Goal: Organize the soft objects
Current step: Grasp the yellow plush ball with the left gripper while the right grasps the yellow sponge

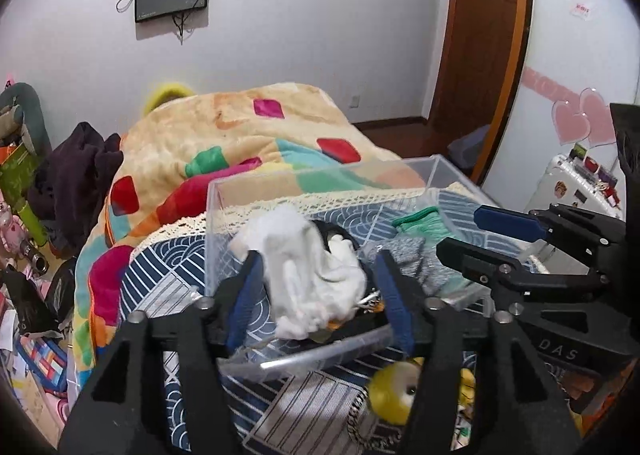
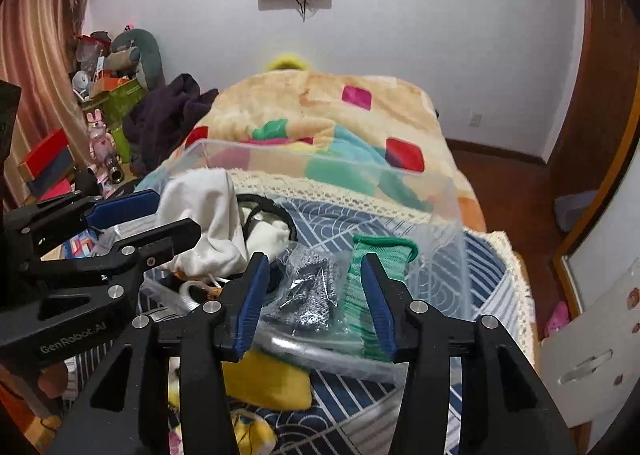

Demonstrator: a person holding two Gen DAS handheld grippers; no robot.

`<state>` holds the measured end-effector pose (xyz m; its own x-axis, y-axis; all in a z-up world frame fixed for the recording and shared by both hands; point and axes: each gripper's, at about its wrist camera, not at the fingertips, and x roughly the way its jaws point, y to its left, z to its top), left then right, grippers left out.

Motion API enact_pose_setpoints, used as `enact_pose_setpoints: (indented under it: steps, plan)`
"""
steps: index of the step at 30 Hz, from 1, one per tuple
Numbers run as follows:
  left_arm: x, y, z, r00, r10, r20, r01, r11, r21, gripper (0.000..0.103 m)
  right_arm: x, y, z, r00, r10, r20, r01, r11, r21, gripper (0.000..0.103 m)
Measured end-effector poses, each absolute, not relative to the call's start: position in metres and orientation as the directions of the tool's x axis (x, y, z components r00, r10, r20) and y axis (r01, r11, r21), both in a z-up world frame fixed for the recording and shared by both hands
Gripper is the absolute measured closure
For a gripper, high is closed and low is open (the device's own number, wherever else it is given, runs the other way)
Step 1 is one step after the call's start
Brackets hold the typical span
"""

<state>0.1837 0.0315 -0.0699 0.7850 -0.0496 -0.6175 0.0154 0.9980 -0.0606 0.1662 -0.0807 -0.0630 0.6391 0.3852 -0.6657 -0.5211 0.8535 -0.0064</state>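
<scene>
A clear plastic box [image 1: 320, 175] [image 2: 304, 153] stands on the bed. In it lie a white cloth [image 1: 316, 279] [image 2: 208, 223], a grey knit item in a plastic bag [image 2: 312, 287] [image 1: 416, 251] and a green sock [image 2: 372, 279] [image 1: 424, 221]. My left gripper [image 1: 320, 271] is open over the box's near edge, its fingers either side of the white cloth without touching it. My right gripper [image 2: 314, 283] is open over the box, its fingers either side of the grey bag and green sock. Each gripper shows in the other's view, the right one [image 1: 472, 231] and the left one [image 2: 160, 215].
A yellow plush toy [image 1: 396, 391] [image 2: 268, 379] lies on the blue patterned cover [image 1: 168, 279] in front of the box. A colourful blanket [image 1: 224, 143] is heaped behind it. A dark garment [image 2: 168, 115] and cluttered shelves [image 2: 100, 95] are left; a wooden door [image 1: 484, 39] is right.
</scene>
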Motion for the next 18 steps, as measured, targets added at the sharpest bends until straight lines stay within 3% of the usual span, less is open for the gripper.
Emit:
enact_pose_setpoints:
  steps: [2, 4, 11, 18]
  plan:
    - [0.176, 0.032, -0.063, 0.795, -0.049, -0.605, 0.011, 0.998, -0.067, 0.023, 0.160, -0.083, -0.057, 0.657, 0.391, -0.644, -0.521, 0.853, -0.013, 0.054]
    - [0.167, 0.033, -0.058, 0.806, -0.048, -0.591, 0.003, 0.997, -0.077, 0.016, 0.156, -0.086, -0.052, 0.672, 0.399, -0.624, -0.520, 0.854, -0.013, 0.049]
    - [0.142, 0.031, -0.058, 0.805, -0.055, -0.590, 0.017, 0.997, -0.069, 0.010, 0.136, -0.094, -0.047, 0.698, 0.423, -0.578, -0.529, 0.848, -0.019, 0.046]
    - [0.127, 0.036, -0.081, 0.766, -0.082, -0.638, 0.021, 0.994, -0.103, 0.009, 0.126, -0.099, -0.067, 0.669, 0.437, -0.601, -0.542, 0.840, 0.008, 0.043]
